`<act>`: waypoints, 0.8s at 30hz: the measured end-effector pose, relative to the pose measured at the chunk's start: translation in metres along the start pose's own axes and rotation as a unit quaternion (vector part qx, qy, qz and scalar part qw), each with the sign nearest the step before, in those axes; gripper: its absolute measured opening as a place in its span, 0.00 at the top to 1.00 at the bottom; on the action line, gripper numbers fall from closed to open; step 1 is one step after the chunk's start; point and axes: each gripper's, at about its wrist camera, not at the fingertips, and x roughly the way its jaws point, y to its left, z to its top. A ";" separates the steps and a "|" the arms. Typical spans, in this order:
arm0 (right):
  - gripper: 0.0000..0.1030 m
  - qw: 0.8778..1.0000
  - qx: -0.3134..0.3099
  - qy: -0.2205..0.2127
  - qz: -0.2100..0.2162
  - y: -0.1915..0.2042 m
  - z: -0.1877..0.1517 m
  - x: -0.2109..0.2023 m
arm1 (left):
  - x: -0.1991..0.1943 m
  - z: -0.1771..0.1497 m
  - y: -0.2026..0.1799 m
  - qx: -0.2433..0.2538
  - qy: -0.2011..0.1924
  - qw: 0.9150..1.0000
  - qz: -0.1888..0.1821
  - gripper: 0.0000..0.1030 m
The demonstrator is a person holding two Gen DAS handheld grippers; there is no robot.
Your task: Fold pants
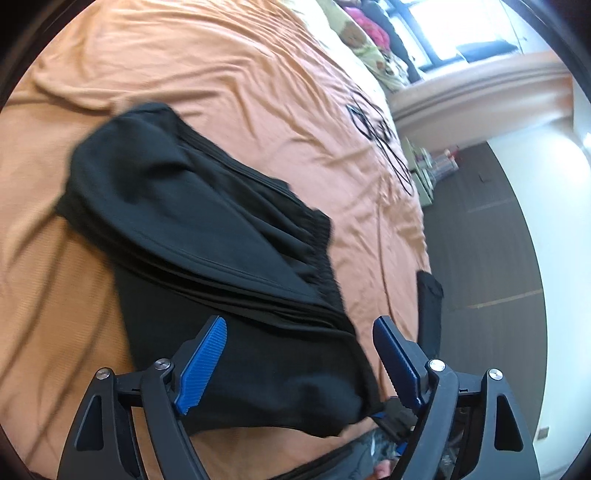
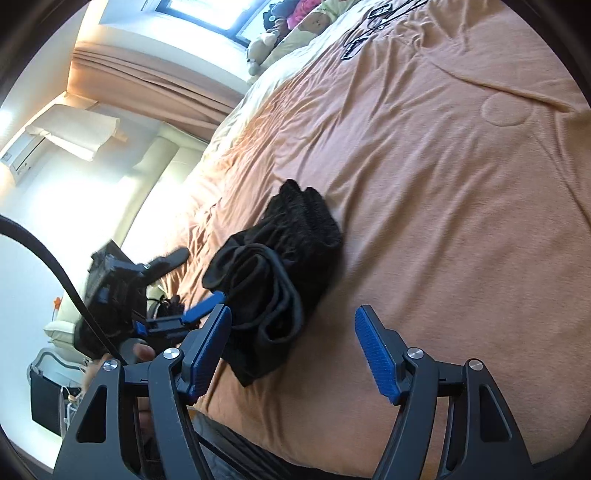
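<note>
The black pants (image 1: pixel 207 251) lie folded in layers on the orange bedspread (image 1: pixel 229 66); the elastic waistband (image 1: pixel 321 236) faces right. My left gripper (image 1: pixel 299 332) is open and empty, just above the near end of the pants. In the right wrist view the same pants (image 2: pixel 277 273) show as a compact folded bundle on the bedspread (image 2: pixel 443 184). My right gripper (image 2: pixel 293 325) is open and empty, its left finger close beside the bundle's near edge. The left gripper (image 2: pixel 177 317) shows at the left of this view, at the bundle's edge.
Black cables (image 1: pixel 380 129) lie on the bed's far part. Pillows and plush toys (image 2: pixel 295 26) sit at the head of the bed. The bed's edge drops to a dark floor (image 1: pixel 480 240). A black strap (image 1: pixel 430 306) hangs at that edge.
</note>
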 end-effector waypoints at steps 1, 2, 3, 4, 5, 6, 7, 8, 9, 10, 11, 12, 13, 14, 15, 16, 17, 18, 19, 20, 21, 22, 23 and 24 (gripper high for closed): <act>0.33 1.000 -0.001 0.000 0.001 0.002 0.002 0.003 | -0.003 0.002 0.006 -0.007 -0.004 1.000 0.002 0.19; 0.32 1.000 -0.003 0.001 -0.002 0.003 0.004 0.008 | -0.005 0.004 0.013 -0.015 -0.008 1.000 0.004 0.19; 0.31 1.000 -0.004 0.002 -0.005 0.005 0.004 0.011 | -0.006 0.005 0.019 -0.020 -0.010 1.000 0.007 0.19; 0.31 1.000 -0.005 0.003 -0.008 0.006 0.005 0.017 | -0.007 0.007 0.024 -0.023 -0.012 1.000 0.010 0.19; 0.31 1.000 -0.005 0.004 -0.009 0.007 0.006 0.020 | -0.008 0.009 0.029 -0.027 -0.014 0.999 0.015 0.19; 0.31 1.000 -0.007 0.005 -0.010 0.008 0.008 0.024 | -0.008 0.010 0.034 -0.030 -0.016 0.999 0.018 0.19; 0.31 1.000 -0.007 0.007 -0.014 0.009 0.008 0.027 | -0.009 0.011 0.038 -0.035 -0.016 0.999 0.019 0.19; 0.31 1.000 -0.009 0.009 -0.017 0.010 0.009 0.030 | -0.009 0.013 0.043 -0.039 -0.016 0.999 0.020 0.19; 0.31 1.000 -0.010 0.011 -0.019 0.011 0.010 0.033 | -0.010 0.014 0.047 -0.041 -0.017 0.999 0.021 0.19; 0.31 1.000 -0.011 0.013 -0.020 0.013 0.011 0.037 | -0.010 0.014 0.049 -0.042 -0.018 0.999 0.023 0.19; 0.31 1.000 -0.012 0.015 -0.021 0.014 0.012 0.039 | -0.010 0.017 0.053 -0.044 -0.020 0.999 0.026 0.19; 0.31 0.999 -0.013 0.018 -0.023 0.014 0.013 0.043 | -0.008 0.018 0.054 -0.045 -0.020 0.998 0.027 0.19; 0.31 0.999 -0.015 0.020 -0.025 0.016 0.013 0.044 | -0.006 0.020 0.056 -0.047 -0.020 0.998 0.027 0.19; 0.31 0.999 -0.017 0.023 -0.026 0.017 0.014 0.047 | -0.004 0.022 0.059 -0.050 -0.020 0.998 0.028 0.19; 0.31 0.999 -0.018 0.025 -0.028 0.017 0.015 0.049 | -0.002 0.024 0.061 -0.053 -0.019 0.998 0.028 0.19; 0.31 0.999 -0.018 0.026 -0.029 0.019 0.013 0.051 | 0.000 0.026 0.063 -0.057 -0.019 0.998 0.027 0.19; 0.31 0.999 -0.019 0.026 -0.030 0.020 0.012 0.051 | 0.002 0.027 0.066 -0.060 -0.020 0.998 0.028 0.19; 0.31 0.999 -0.020 0.027 -0.032 0.021 0.013 0.052 | 0.004 0.029 0.068 -0.063 -0.020 0.997 0.027 0.19; 0.31 0.999 -0.022 0.027 -0.033 0.022 0.014 0.053 | 0.008 0.031 0.070 -0.066 -0.019 0.997 0.026 0.19; 0.31 0.999 -0.022 0.028 -0.034 0.022 0.014 0.052 | 0.010 0.033 0.071 -0.069 -0.018 0.997 0.025 0.19; 0.31 0.999 -0.022 0.028 -0.036 0.022 0.015 0.053 | 0.013 0.034 0.072 -0.071 -0.019 0.997 0.025 0.19; 0.31 0.999 -0.021 0.028 -0.038 0.021 0.015 0.053 | 0.015 0.035 0.074 -0.072 -0.020 0.997 0.026 0.19; 0.31 0.999 -0.020 0.028 -0.039 0.021 0.014 0.052 | 0.018 0.037 0.075 -0.073 -0.022 0.997 0.029 0.19; 0.31 0.999 -0.019 0.027 -0.040 0.020 0.014 0.051 | 0.019 0.038 0.076 -0.072 -0.026 0.997 0.032 0.19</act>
